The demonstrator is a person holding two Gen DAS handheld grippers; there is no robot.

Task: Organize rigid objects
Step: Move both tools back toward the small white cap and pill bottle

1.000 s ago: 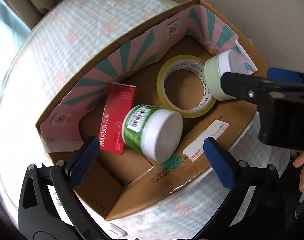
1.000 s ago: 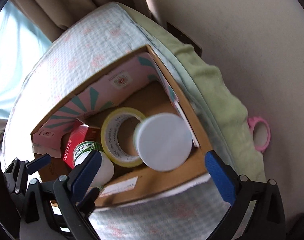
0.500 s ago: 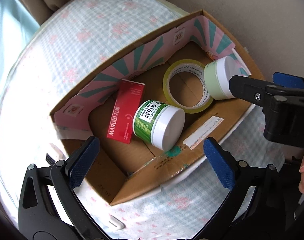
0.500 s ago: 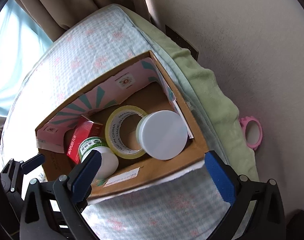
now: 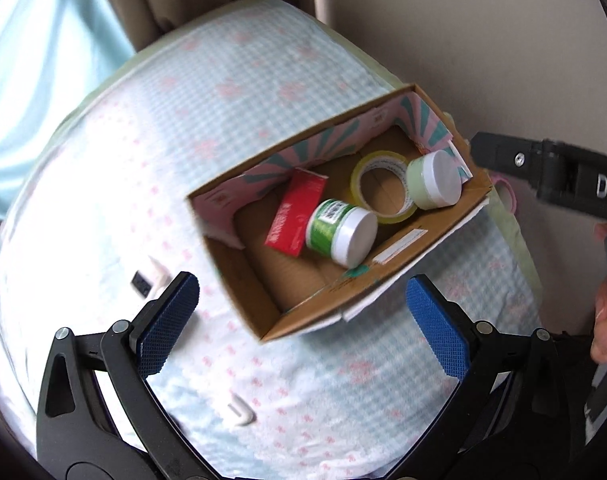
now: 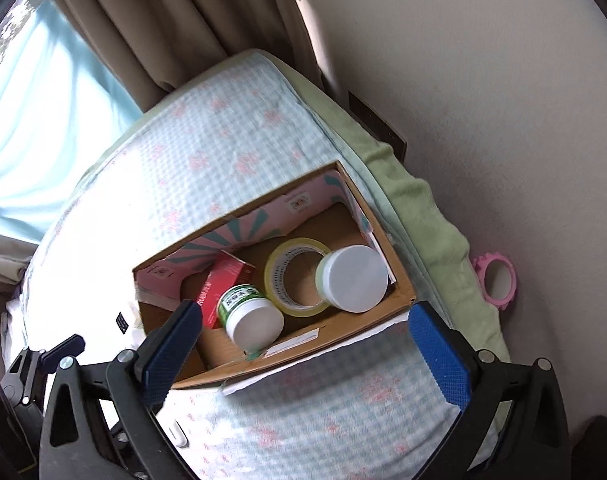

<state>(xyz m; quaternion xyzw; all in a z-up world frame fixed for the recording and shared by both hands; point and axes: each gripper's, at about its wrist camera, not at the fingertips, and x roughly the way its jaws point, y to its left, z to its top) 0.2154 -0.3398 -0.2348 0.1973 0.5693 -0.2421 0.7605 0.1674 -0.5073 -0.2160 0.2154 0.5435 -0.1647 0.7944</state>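
An open cardboard box (image 5: 419, 276) (image 6: 339, 340) lies on a checked blue bedspread. Inside it are a red carton (image 5: 295, 216) (image 6: 223, 284), a green-labelled jar with a white lid (image 5: 339, 232) (image 6: 247, 316), a yellow tape roll (image 5: 383, 196) (image 6: 291, 276) and a pale green jar with a white lid (image 5: 435, 180) (image 6: 353, 280). My left gripper (image 5: 303, 320) is open and empty, held above the box's near side. My right gripper (image 6: 303, 344) is open and empty, above the box's near wall.
A white plastic hook (image 5: 239, 412) and a small white item with a black tag (image 5: 147, 280) lie on the bedspread left of the box. A pink ring (image 6: 497, 282) lies by the wall. Curtains (image 6: 175, 12) hang behind the bed.
Both grippers have pulled back and up from the box. The pale green jar, earlier close to my right gripper, now rests in the box against the tape roll.
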